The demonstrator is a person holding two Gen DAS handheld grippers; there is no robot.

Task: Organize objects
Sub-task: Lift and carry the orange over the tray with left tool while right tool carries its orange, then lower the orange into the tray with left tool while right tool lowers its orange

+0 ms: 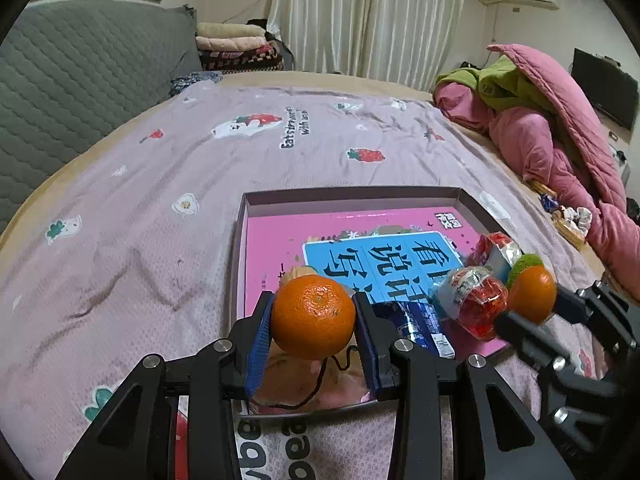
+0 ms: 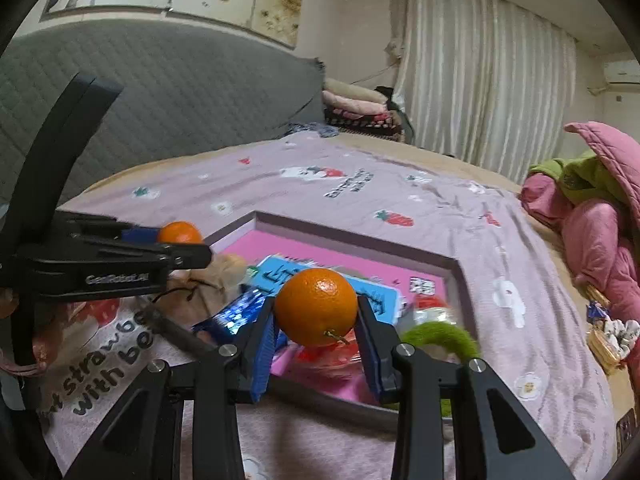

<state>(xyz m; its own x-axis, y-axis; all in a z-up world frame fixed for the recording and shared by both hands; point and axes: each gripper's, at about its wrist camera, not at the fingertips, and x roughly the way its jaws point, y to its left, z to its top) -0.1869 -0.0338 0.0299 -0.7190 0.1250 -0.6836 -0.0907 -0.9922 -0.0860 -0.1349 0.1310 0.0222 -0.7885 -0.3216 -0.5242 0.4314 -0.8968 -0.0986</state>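
Our left fingers (image 1: 314, 322) are clamped on an orange (image 1: 313, 317), and our right fingers (image 2: 316, 312) are clamped on a second orange (image 2: 316, 306). Just beyond both pairs of fingers lies a shallow box (image 1: 352, 194) on the bed (image 1: 160, 200), holding a pink book (image 1: 276, 240) and wrapped snacks (image 1: 478, 302).

A bed (image 1: 120, 240) with a lilac strawberry-print sheet (image 1: 168, 184) carries a shallow box lid (image 1: 352, 196), and crumpled pink quilts (image 1: 560, 148) lie at its edge.
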